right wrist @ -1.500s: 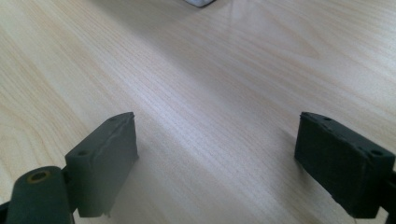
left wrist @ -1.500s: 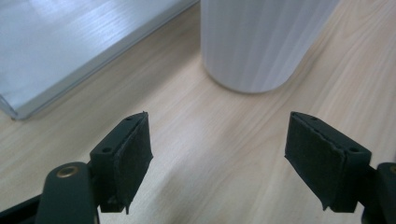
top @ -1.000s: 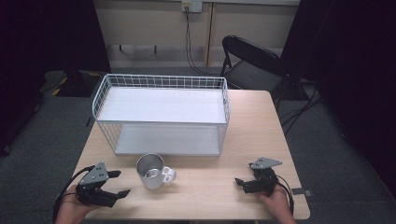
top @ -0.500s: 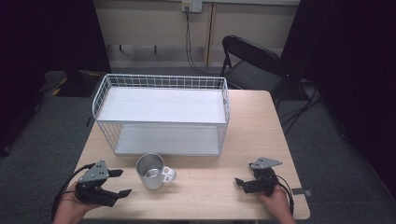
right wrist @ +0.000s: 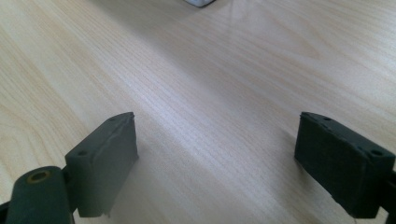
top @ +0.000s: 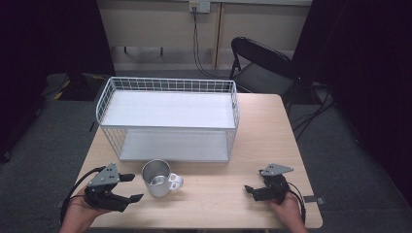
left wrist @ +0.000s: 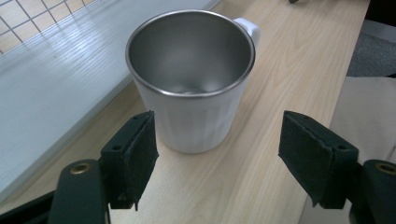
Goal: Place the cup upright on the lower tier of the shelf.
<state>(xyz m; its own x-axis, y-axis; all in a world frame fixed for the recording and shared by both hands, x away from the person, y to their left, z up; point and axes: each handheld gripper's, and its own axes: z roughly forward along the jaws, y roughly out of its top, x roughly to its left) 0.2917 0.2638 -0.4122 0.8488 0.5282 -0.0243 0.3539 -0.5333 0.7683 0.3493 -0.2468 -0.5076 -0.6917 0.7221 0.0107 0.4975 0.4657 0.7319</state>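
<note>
A steel mug with a white outside and handle stands upright on the wooden table, in front of the wire rack. My left gripper lies just left of it and points at it. In the left gripper view the mug stands just ahead of the gripper; the jaws have just been closing a little but remain open, and the pads do not touch the mug. My right gripper rests near the front right edge, open over bare wood.
A white two-tier wire rack takes up the back half of the table, both shelves bare. A black folding chair stands behind the table's right corner. The table's front edge runs close under both hands.
The left gripper has lifted slightly and its jaws have narrowed a little. The mug and the right gripper have not moved.
</note>
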